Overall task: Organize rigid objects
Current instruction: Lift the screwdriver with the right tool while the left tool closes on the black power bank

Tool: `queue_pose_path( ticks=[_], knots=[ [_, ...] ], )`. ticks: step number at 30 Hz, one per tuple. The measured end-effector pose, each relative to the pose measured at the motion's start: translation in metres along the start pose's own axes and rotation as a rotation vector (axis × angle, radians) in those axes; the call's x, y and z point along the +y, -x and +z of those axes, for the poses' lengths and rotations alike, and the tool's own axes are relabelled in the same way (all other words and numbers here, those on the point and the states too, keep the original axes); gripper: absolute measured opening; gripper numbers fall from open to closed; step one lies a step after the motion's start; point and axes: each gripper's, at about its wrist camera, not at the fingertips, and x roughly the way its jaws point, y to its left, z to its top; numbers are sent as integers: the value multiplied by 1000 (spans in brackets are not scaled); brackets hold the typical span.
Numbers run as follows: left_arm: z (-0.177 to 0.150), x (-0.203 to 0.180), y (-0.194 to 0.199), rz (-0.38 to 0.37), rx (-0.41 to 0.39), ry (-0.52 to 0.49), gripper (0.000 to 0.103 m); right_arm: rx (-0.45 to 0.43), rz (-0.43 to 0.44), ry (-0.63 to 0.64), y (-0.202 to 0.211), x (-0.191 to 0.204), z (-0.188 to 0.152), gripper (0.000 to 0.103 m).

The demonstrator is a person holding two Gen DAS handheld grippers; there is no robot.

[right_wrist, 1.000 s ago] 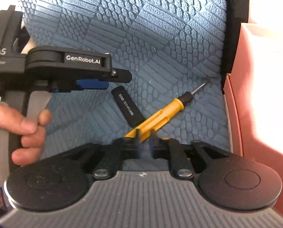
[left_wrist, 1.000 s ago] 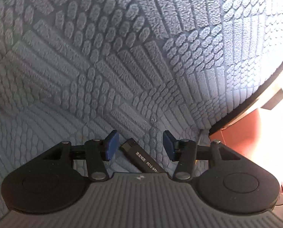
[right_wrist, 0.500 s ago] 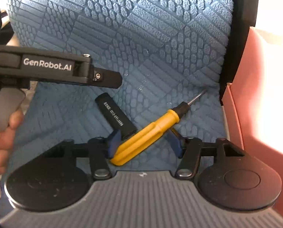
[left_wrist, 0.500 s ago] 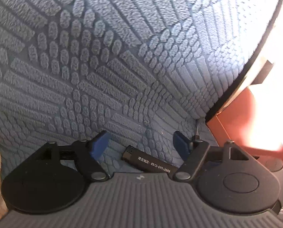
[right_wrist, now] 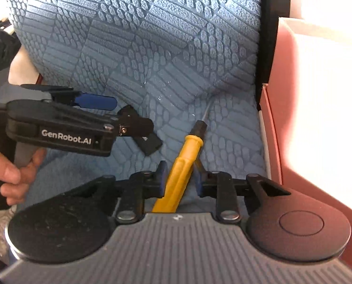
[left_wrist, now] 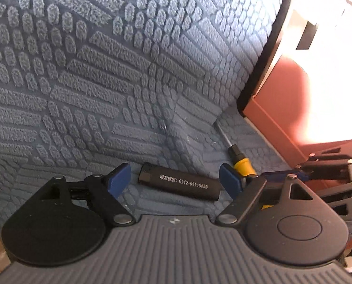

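A black lighter with white print (left_wrist: 179, 184) lies crosswise on the blue textured seat cushion, between the wide-open blue pads of my left gripper (left_wrist: 176, 179), not gripped. A yellow-handled screwdriver (right_wrist: 184, 163) lies on the cushion with its tip pointing away. My right gripper (right_wrist: 179, 177) straddles its handle with the jaws part open; a gap shows on the right side. In the left wrist view the screwdriver (left_wrist: 241, 163) sits just right of my right pad. The left gripper (right_wrist: 119, 120) hides most of the lighter (right_wrist: 149, 143) in the right wrist view.
A pink cardboard box (right_wrist: 313, 108) stands to the right of the cushion, also in the left wrist view (left_wrist: 291, 113). A black strip (right_wrist: 268, 28) edges the cushion (right_wrist: 152, 35). A hand (right_wrist: 12, 170) holds the left gripper's handle.
My left gripper opened wider and turned so the lighter lies crosswise between its pads. My right gripper opened, moved forward over the screwdriver handle and is now narrowing around it.
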Motion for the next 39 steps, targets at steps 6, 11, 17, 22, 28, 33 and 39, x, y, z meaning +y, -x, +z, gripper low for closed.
queue_pose_path(
  ticks=[6,11,17,22,28,33,39],
  knots=[
    [-2,-9,-11,7,9,-40,85,12,9,0,4,4,-6,23],
    [-2,-19,-21,32,25,-86,86,18,9,8,6,2,-9,22],
    [-4,-31,-31,69,38,-167,87,16,3,9,5,1,-10,22],
    [-6,-36,-37,94,51,-189,87,12,1,22,4,2,-10,22],
    [-6,-40,-45,111,47,-171,87,8,-6,28,2,2,-11,23],
    [-1,-53,-61,131,61,-154,87,3,-17,35,0,3,-11,24],
    [5,-50,-61,154,71,-40,86,-8,-37,85,-4,6,-13,24]
  ],
)
